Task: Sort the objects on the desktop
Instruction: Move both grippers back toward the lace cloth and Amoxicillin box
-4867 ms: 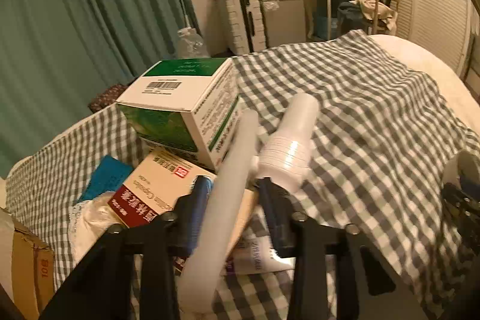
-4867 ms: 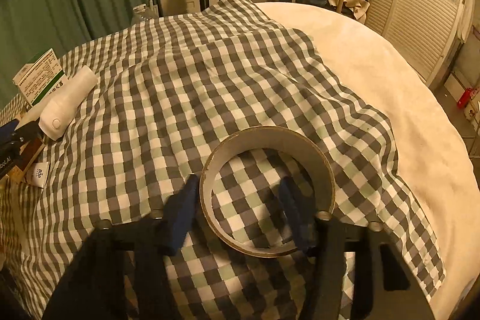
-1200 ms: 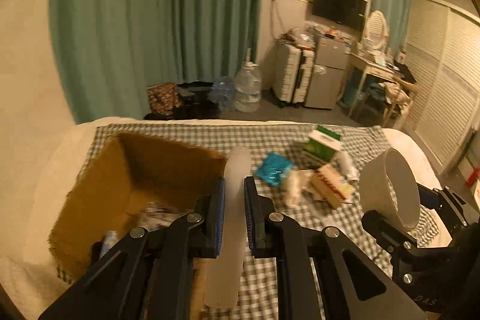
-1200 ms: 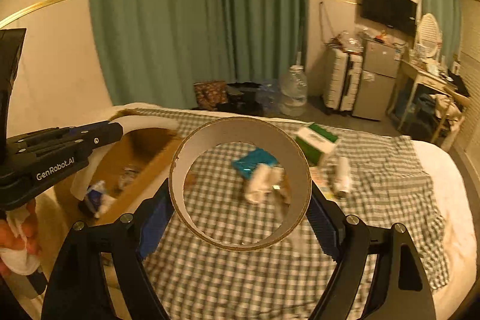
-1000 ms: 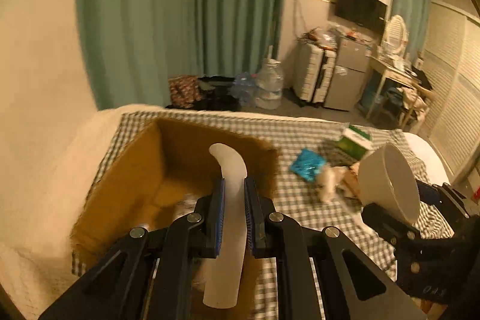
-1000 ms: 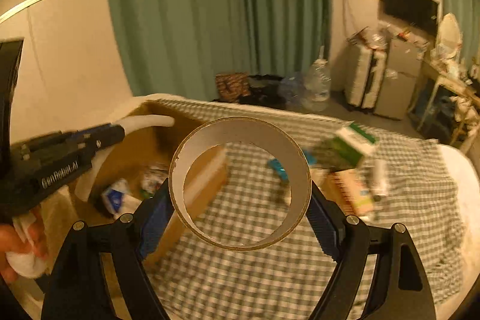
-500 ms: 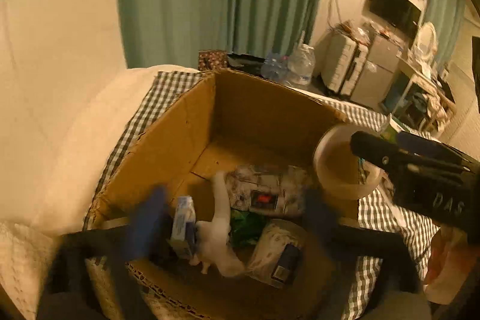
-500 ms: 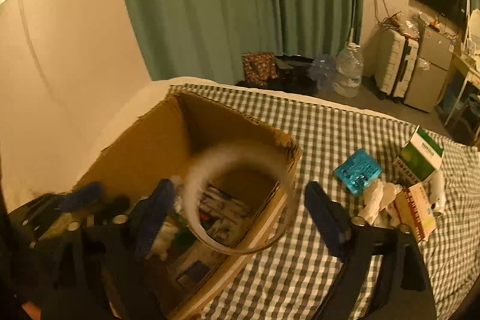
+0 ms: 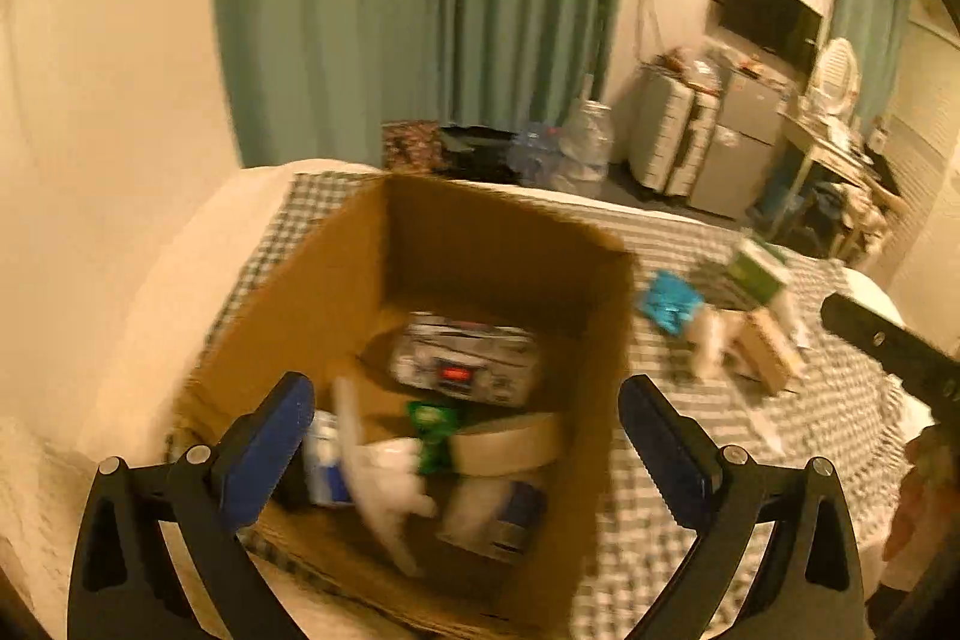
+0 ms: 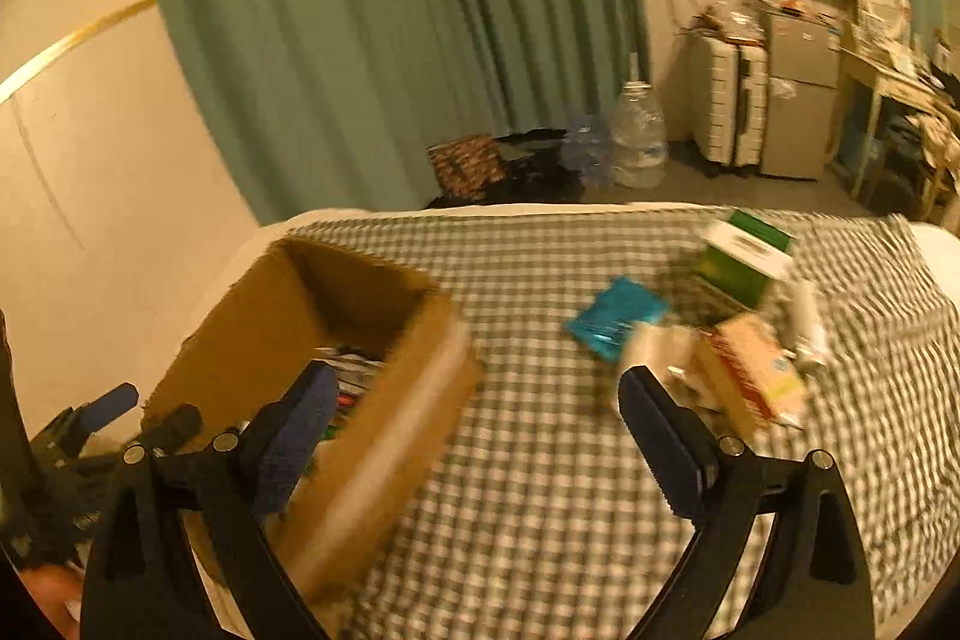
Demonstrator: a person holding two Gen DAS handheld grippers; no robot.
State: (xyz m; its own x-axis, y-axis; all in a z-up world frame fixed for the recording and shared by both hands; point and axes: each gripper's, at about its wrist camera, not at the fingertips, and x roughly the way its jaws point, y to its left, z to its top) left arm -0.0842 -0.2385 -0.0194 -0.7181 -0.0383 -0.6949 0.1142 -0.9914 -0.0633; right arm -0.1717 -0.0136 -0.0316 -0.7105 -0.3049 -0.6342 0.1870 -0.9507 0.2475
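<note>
Left wrist view looks down into one open cardboard box (image 9: 480, 244) that stands on the checked cloth (image 9: 798, 436) of the bed. Inside it lie one roll of brown tape (image 9: 510, 445), one curved white tube (image 9: 378, 466), one small blue and white carton (image 9: 324, 466), one green packet (image 9: 432, 430), one silvery packet with a red mark (image 9: 462, 367) and one white and dark-blue item (image 9: 498, 514) near the front wall; blur hides finer detail.

Left claw (image 9: 465, 445) hangs over the box with its two blue pads (image 9: 270, 448) spread wide, and nothing is held between them; the box contents are merely seen through the gap.

Right wrist view shows the right claw (image 10: 474, 442) over the cloth just right of the box (image 10: 336, 352), its two pads (image 10: 660, 448) also wide apart and empty.

Still out on the cloth, grouped well apart from the box, are one blue packet (image 10: 615, 319), one green and white box (image 10: 744, 259), one tan box with red print (image 10: 750, 376), one white bottle (image 10: 807, 322) and one pale crumpled item (image 10: 654, 346), five things in all.

At the lower left edge of the right wrist view, a hand (image 10: 51, 595) grips the left tool.
</note>
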